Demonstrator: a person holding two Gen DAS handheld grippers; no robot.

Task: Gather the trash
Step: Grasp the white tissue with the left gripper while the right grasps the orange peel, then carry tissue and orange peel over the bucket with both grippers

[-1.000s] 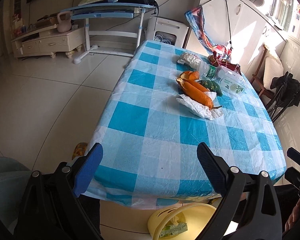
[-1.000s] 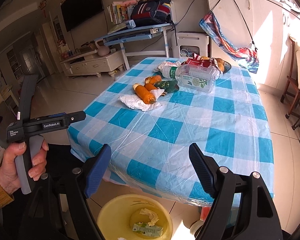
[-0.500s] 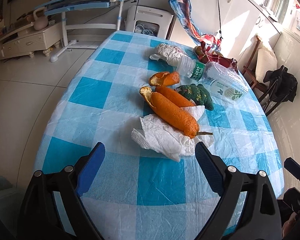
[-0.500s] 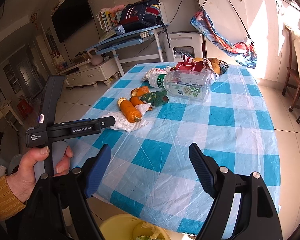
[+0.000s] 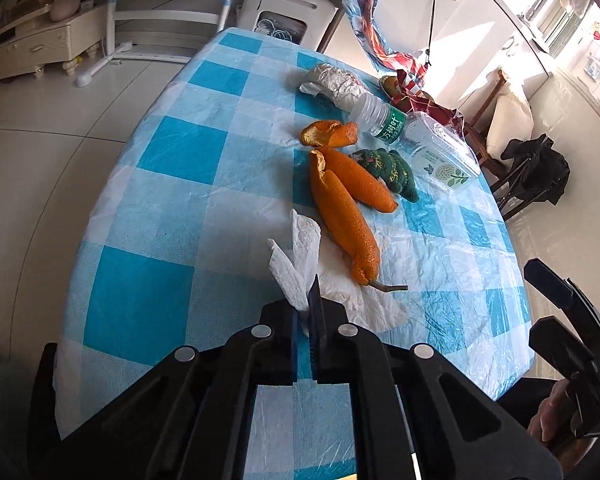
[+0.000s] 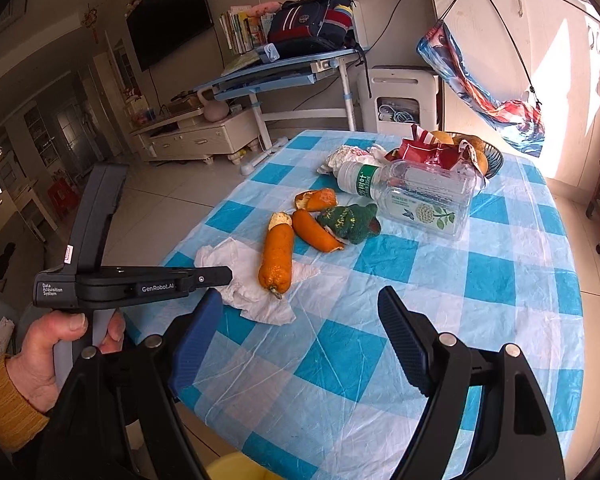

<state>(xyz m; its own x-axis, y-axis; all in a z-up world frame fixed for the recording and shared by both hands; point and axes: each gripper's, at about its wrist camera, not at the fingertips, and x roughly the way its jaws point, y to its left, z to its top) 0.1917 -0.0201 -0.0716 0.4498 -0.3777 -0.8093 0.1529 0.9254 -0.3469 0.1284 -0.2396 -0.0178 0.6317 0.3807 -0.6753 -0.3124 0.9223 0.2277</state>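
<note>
Left gripper jaws pinched on near edge of crumpled tissue, tissue on bench under orange peel. Right gripper jaws wide, empty, hovering at bench edge. Step: tissue pickup. Next: lift without dragging peel, carry to bin.

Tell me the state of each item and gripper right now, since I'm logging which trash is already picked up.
Left gripper: shut on the white paper napkin.
White paper napkin: crumpled, one edge pinched, rest on the table.
Long orange peel: lying on the napkin.
Clear plastic bottle: on its side, looks empty.
Crumpled foil ball: lying loose on the table.
Right gripper: open, holding nothing.
</note>
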